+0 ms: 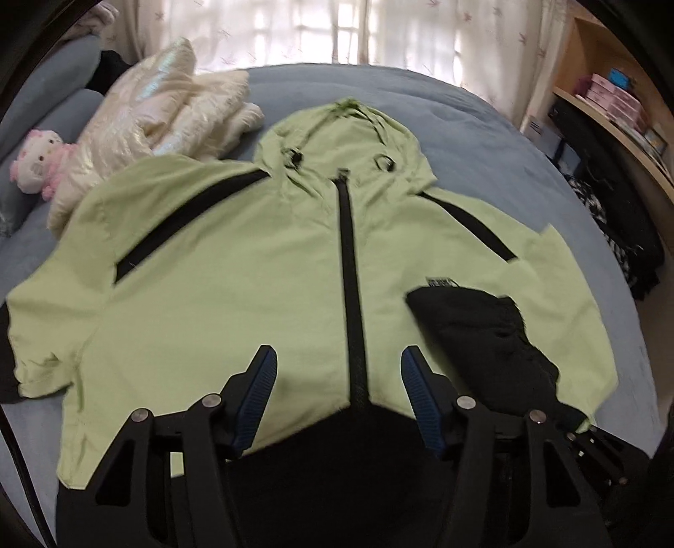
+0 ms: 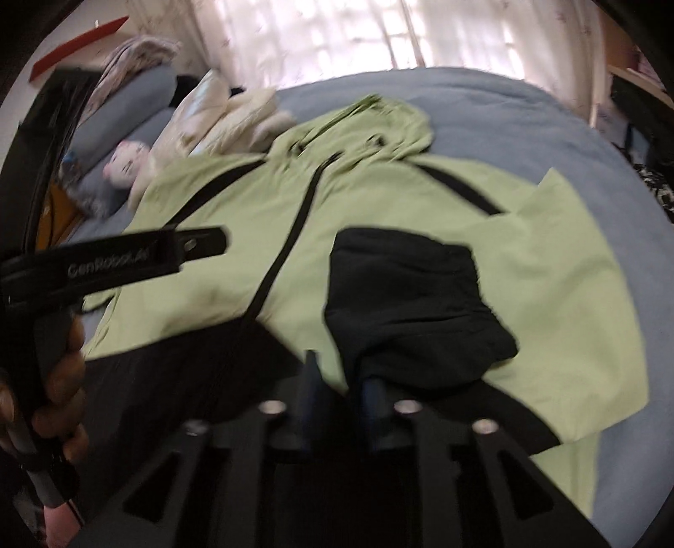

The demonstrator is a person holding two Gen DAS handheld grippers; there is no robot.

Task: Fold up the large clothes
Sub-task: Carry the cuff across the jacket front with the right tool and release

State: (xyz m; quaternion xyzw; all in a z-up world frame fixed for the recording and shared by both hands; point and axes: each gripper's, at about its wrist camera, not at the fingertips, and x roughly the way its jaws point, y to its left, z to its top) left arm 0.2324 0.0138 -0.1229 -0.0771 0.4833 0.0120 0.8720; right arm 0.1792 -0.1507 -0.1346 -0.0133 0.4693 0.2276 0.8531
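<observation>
The green jacket (image 1: 236, 269) is lying front-up on the bed (image 1: 484, 139), one black-cuffed sleeve (image 2: 404, 291) folded across it. The left gripper (image 1: 339, 371) is hovering spread apart above the hem; the right gripper (image 2: 339, 379) is nearly closed — seemingly pinching that sleeve. Tugging risks undoing the fold.

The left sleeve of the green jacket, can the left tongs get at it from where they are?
Probably yes: the left tongs are open over the hem, and the left sleeve lies flat and uncovered on the bed.

Home bedroom: bed (image 1: 484, 139), plush toy (image 1: 36, 166), curtains (image 1: 337, 29)
</observation>
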